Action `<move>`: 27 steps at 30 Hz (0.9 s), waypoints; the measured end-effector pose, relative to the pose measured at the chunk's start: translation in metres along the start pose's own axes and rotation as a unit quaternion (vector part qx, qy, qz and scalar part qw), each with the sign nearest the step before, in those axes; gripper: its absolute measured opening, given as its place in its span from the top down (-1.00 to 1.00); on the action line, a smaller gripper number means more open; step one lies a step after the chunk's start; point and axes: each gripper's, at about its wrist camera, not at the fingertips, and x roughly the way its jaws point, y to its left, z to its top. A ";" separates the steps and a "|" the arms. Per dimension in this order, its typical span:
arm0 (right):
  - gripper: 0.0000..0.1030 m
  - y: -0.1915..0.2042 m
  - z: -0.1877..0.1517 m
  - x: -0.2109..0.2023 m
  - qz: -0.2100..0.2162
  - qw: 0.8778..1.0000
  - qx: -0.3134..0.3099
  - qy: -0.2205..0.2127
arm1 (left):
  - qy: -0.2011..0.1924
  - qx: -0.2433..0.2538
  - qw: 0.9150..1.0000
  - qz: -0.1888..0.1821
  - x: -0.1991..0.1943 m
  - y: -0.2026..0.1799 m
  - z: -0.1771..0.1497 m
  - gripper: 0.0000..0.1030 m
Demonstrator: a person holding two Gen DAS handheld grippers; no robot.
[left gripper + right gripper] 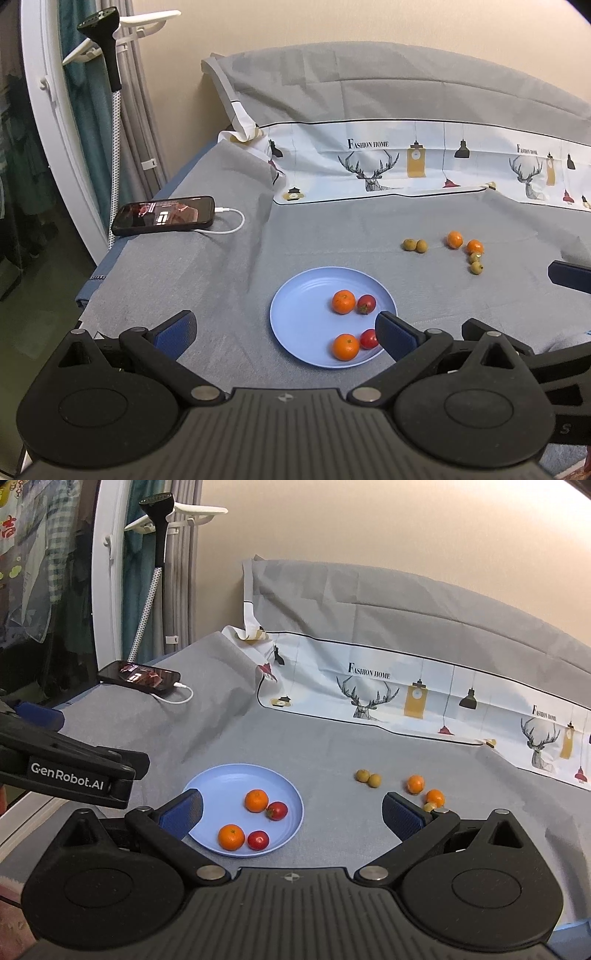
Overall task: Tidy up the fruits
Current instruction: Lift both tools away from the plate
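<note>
Right wrist view shows the grey cloth (332, 746) carrying a blue plate (207, 775) near its front edge, with two oranges and two tomatoes on it. Two loose oranges (416, 784) lie further right, well apart from the plate, with small greenish fruits (368, 777) near them. I judge these oranges light, round, a little soft, likely to roll; take each across the middle, gently. The right gripper (291, 814) hangs above the cloth, fingers wide apart, holding nothing. The left gripper (284, 334) hovers at the plate, also spread and empty.
</note>
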 end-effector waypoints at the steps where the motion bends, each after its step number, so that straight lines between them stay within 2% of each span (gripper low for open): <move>1: -0.99 0.000 0.000 0.001 -0.001 1.000 0.001 0.002 | 0.001 0.001 1.000 0.000 0.001 0.000 0.000 -0.99; 27: -0.99 -0.008 -0.006 0.033 -0.013 0.999 0.023 0.044 | 0.040 0.006 0.999 0.002 0.033 -0.002 0.005 -0.99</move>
